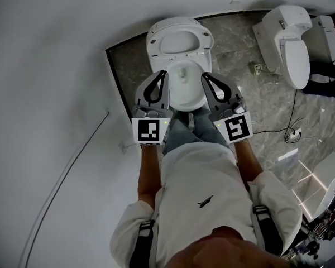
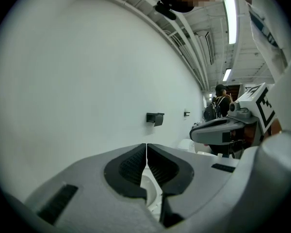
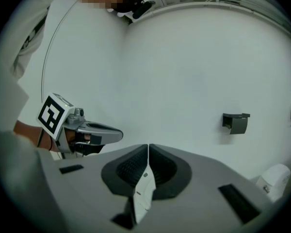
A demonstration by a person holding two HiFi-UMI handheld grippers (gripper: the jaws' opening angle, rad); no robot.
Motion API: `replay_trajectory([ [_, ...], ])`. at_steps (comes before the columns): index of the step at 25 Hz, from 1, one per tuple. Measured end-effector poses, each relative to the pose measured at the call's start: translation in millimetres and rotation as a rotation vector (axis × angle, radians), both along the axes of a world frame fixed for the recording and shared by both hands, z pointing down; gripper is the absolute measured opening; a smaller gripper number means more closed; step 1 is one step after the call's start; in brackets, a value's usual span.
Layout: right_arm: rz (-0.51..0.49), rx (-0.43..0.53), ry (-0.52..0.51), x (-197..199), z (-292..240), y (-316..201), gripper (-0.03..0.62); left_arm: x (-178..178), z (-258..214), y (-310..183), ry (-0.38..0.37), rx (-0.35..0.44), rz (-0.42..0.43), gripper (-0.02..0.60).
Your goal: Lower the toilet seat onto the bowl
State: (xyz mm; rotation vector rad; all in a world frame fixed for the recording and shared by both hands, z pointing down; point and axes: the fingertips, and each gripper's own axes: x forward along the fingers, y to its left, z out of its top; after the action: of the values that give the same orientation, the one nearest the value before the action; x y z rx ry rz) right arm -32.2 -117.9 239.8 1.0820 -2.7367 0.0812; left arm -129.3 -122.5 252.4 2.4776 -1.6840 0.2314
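While the toilet seat (image 1: pixel 179 38) stands raised behind the bowl (image 1: pixel 188 91), left tongs (image 1: pixel 163 75) and right tongs (image 1: pixel 204 77) hang above its rim, both pinched together and empty, presumably placed to reach the seat.

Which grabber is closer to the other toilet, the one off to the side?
Right. The right gripper is on the side toward the other toilet; the left gripper is farther, toward the wall.

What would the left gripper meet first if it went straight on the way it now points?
Probably the raised toilet seat, near its left side, where the left gripper aims in the head view. Depth is unclear: its own view shows mainly the white wall ahead.
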Motion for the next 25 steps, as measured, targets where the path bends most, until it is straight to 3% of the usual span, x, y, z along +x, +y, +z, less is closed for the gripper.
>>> replay_trajectory([
  [4, -0.018, -0.001, -0.001, 1.4, 13.4, -8.7, 0.031, 9.0, 11.7, -6.5, -0.026, 0.002, 0.012, 0.031],
  [8, -0.021, -0.012, 0.002, 6.2, 24.7, -20.0, 0.031, 14.0, 23.6, -16.4, 0.002, -0.017, -0.012, 0.031],
  [25, -0.040, 0.027, 0.069, -2.6, 81.1, -65.2, 0.031, 7.9, 78.1, -56.1, -0.086, -0.009, 0.008, 0.031],
])
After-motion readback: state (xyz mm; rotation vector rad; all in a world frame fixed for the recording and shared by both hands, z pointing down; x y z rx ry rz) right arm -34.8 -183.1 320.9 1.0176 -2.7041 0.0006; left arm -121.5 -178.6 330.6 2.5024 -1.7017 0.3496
